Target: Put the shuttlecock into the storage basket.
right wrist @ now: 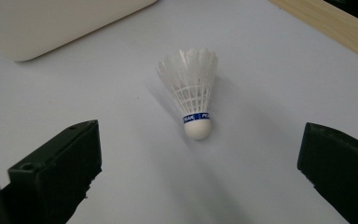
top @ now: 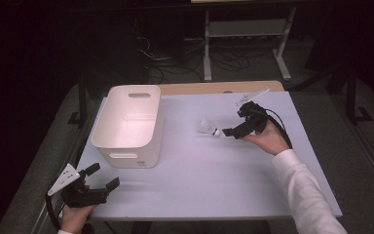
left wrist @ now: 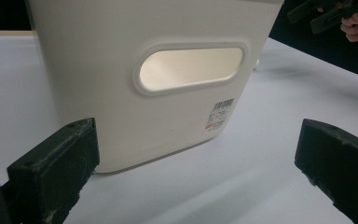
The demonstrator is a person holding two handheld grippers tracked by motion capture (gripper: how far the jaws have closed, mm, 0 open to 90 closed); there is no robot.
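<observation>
A white feathered shuttlecock (top: 208,128) with a blue band lies on its side on the pale table (top: 214,170), cork end toward my right gripper (top: 233,122). That gripper is open just right of it, not touching. In the right gripper view the shuttlecock (right wrist: 193,93) lies ahead of the right gripper (right wrist: 198,163), beyond its wide-apart jaws. A white plastic bin (top: 129,124) with handle slots stands at the left of the table. My left gripper (top: 103,176) is open near the front left edge. In the left gripper view the left gripper (left wrist: 191,168) faces the bin's near wall (left wrist: 168,84), holding nothing.
A wooden strip (top: 214,87) runs along the table's far edge, also seen as the wooden edge (right wrist: 326,23) in the right gripper view. Behind the table stand a white metal frame (top: 246,34) and floor cables (top: 170,63). The other hand's gripper (left wrist: 326,14) shows far off.
</observation>
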